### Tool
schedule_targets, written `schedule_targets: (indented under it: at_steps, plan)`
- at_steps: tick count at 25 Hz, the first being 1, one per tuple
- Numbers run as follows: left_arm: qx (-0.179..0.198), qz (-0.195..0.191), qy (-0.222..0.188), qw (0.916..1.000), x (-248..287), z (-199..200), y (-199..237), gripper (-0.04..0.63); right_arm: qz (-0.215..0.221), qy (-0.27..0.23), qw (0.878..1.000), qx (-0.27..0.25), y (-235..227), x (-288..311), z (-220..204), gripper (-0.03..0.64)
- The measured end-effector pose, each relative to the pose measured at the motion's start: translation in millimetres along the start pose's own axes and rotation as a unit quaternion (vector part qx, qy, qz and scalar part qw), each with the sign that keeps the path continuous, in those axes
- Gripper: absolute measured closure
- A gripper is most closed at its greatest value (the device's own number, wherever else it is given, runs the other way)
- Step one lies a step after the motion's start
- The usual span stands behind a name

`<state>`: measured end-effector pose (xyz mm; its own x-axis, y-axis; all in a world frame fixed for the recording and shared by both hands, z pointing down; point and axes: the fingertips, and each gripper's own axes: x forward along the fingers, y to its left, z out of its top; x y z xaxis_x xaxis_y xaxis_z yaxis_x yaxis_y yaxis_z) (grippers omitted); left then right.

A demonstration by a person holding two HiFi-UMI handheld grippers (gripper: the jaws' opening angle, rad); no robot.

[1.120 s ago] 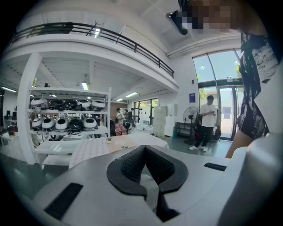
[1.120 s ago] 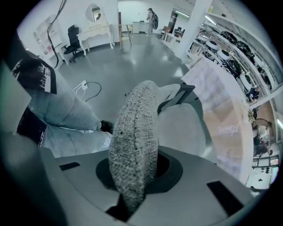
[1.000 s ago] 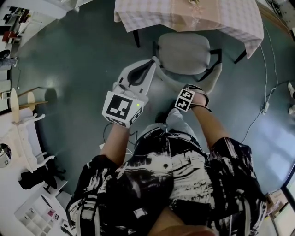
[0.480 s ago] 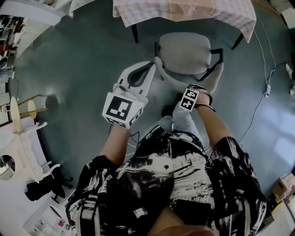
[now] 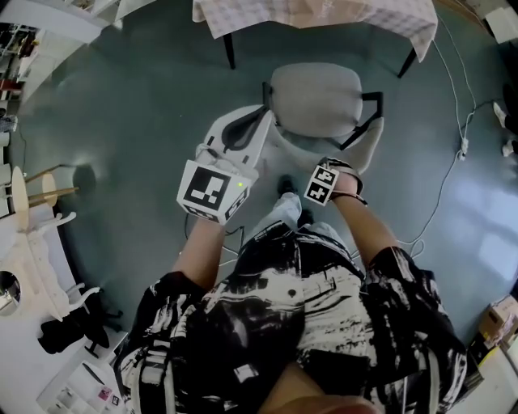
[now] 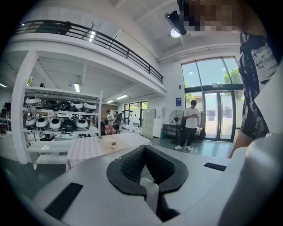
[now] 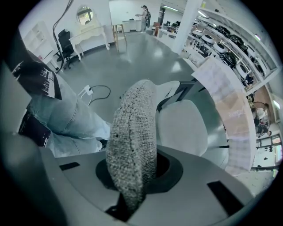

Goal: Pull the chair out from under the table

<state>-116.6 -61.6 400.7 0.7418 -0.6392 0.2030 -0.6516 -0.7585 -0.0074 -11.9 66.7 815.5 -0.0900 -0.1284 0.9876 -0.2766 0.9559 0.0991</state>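
The grey padded chair [image 5: 316, 97] with black armrests stands on the floor just below the table [image 5: 243, 20], which wears a checked cloth. My right gripper [image 5: 327, 181] points straight down, shut on the top edge of the chair's backrest [image 7: 135, 106]; the speckled fabric fills its jaws in the right gripper view. My left gripper [image 5: 265, 114] lies level beside the chair's left armrest. Its dark pads [image 6: 132, 165] meet at the tip with nothing between them. The chair does not show in the left gripper view; only the table [image 6: 93, 148] shows there, a little way off.
The person's jeans leg [image 5: 287, 212] stands right behind the chair. A cable [image 5: 453, 154] trails over the floor at the right. White furniture [image 5: 32, 242] lines the left edge. Shelves of helmets [image 6: 53, 123] and a standing person [image 6: 192, 126] are beyond the table.
The chair has slid back from the table together with both grippers, and its seat now sits clear of the cloth's hem. The right gripper has kept its grip on the backrest.
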Motion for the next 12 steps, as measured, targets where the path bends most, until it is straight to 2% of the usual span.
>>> schedule_targets:
  at_steps: [7, 12]
  plan:
    - [0.005, 0.020, 0.004, 0.9998, -26.7, -9.9, -74.2, 0.594, 0.001, -0.002, 1.000, 0.005, 49.0, -1.5, -17.1, 0.571]
    - [0.001, 0.049, 0.017, 0.9987, -55.7, -28.6, -114.1, 0.594, 0.001, -0.009, 1.000, -0.006, 62.2, 5.5, -26.9, 0.571]
